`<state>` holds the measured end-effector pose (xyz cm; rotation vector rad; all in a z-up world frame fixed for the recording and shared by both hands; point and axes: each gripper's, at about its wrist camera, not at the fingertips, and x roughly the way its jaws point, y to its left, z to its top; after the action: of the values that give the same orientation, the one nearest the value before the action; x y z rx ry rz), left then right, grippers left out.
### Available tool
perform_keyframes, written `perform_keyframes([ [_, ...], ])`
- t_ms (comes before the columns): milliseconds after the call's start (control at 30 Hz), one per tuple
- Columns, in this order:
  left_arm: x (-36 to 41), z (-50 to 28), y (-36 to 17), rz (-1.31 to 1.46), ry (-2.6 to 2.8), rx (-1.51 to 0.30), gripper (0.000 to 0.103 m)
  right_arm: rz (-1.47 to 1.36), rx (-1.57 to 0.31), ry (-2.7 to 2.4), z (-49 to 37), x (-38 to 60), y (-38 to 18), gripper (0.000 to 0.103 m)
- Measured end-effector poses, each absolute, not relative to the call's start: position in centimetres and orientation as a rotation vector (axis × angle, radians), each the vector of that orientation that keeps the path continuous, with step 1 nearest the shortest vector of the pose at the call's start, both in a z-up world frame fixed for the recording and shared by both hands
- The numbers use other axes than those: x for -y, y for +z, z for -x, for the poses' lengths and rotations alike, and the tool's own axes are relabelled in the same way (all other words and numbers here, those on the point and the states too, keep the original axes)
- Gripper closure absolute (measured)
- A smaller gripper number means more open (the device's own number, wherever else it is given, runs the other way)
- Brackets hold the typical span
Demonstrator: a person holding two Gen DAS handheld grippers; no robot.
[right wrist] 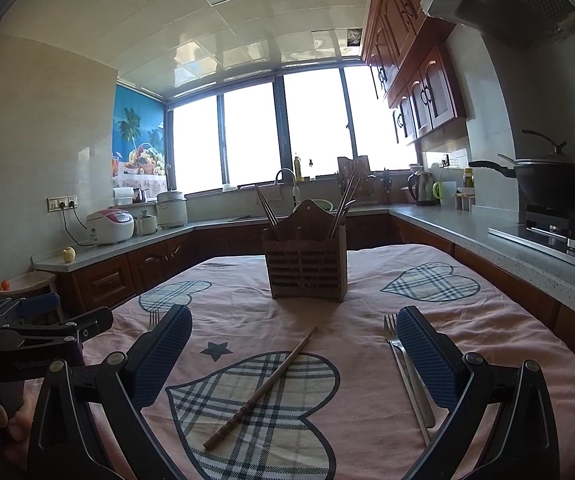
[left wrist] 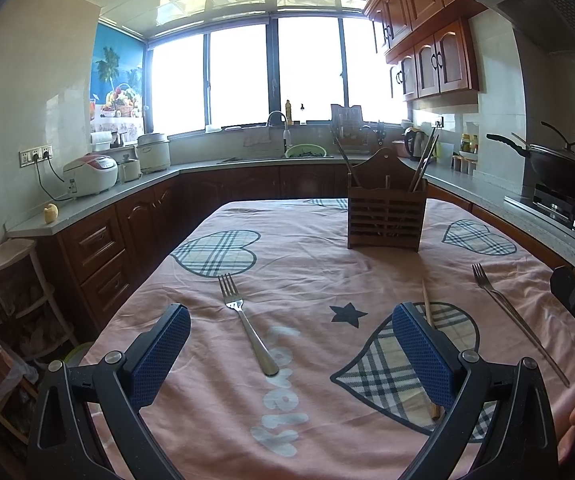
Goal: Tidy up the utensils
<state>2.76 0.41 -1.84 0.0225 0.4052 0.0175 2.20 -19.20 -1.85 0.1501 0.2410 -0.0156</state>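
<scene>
A wooden slatted utensil holder [left wrist: 385, 216] stands upright at the far middle of the table and holds several chopsticks; it also shows in the right wrist view [right wrist: 306, 270]. A steel fork [left wrist: 247, 324] lies between the fingers of my open, empty left gripper [left wrist: 291, 340]. A wooden chopstick [left wrist: 427, 312] lies by its right finger and shows between the fingers of my open, empty right gripper [right wrist: 293, 344] as chopstick [right wrist: 261, 390]. A second fork [left wrist: 515, 316] lies right, beside a thin metal chopstick, at the right gripper's right finger [right wrist: 405, 364].
The table has a pink cloth [left wrist: 307, 264] with plaid hearts. Kitchen counters wrap around: rice cookers [left wrist: 91, 174] left, sink [left wrist: 307, 152] at the back, a wok on the stove [left wrist: 563, 172] right. A shelf unit [left wrist: 11, 280] stands at the table's left.
</scene>
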Motion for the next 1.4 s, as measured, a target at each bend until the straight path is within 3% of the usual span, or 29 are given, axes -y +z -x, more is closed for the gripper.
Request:
perform_keyframes([
  [1400, -0.05, -3.02, -1.44, -0.035, 0.02, -0.401, 0.001, -0.136, -0.231, -0.017, -2.23, 19.44, -1.12, 0.0],
])
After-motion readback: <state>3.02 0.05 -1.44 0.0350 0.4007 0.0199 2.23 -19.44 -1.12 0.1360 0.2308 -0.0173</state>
